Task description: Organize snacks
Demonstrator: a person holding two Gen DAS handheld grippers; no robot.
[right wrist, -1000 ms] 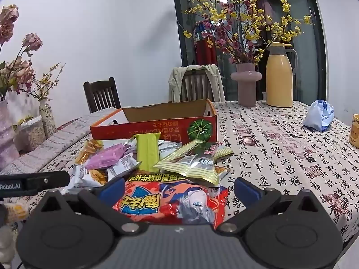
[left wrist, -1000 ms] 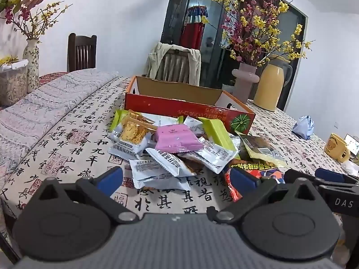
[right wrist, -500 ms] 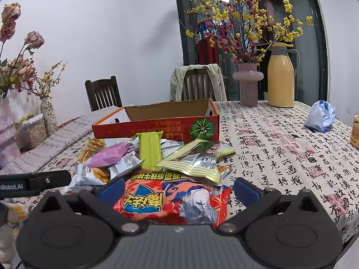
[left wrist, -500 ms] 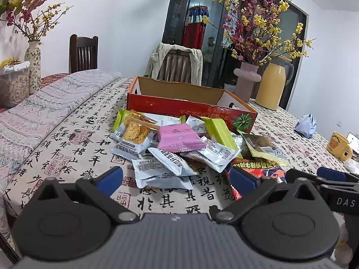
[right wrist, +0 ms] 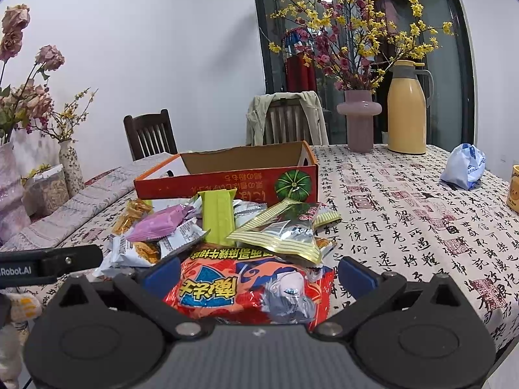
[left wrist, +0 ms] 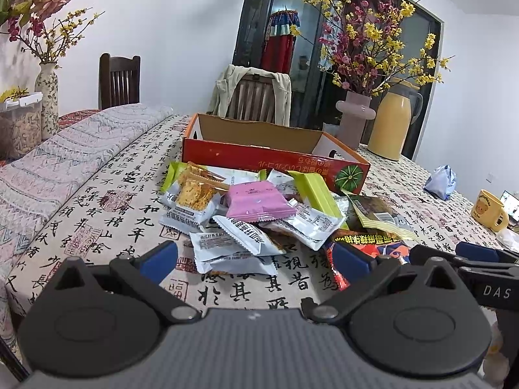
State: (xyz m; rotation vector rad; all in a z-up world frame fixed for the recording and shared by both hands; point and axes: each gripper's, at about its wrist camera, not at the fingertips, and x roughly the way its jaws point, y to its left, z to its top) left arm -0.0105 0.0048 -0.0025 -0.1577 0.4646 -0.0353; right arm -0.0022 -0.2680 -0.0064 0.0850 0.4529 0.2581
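Observation:
A pile of snack packets lies on the table in front of an open red cardboard box point(left wrist: 275, 162), also in the right wrist view point(right wrist: 227, 183). The pile holds a pink packet point(left wrist: 259, 202), a green bar point(left wrist: 316, 191), white packets point(left wrist: 233, 243) and a gold-edged packet point(right wrist: 285, 230). My left gripper point(left wrist: 254, 259) is open just before the white packets, empty. My right gripper point(right wrist: 259, 274) is open with a large red chip bag point(right wrist: 246, 288) lying between its fingers, jaws not closed on it.
A pink vase of flowers point(right wrist: 358, 120), a yellow thermos point(right wrist: 407, 107), a blue-white bag point(right wrist: 464, 167) and a yellow mug point(left wrist: 488, 209) stand at the table's far and right side. A folded quilt point(left wrist: 65, 159) covers the left side. Chairs stand behind the table.
Both grippers have edged slightly forward toward the pile. Nothing was taken hold of; the snacks have not moved.

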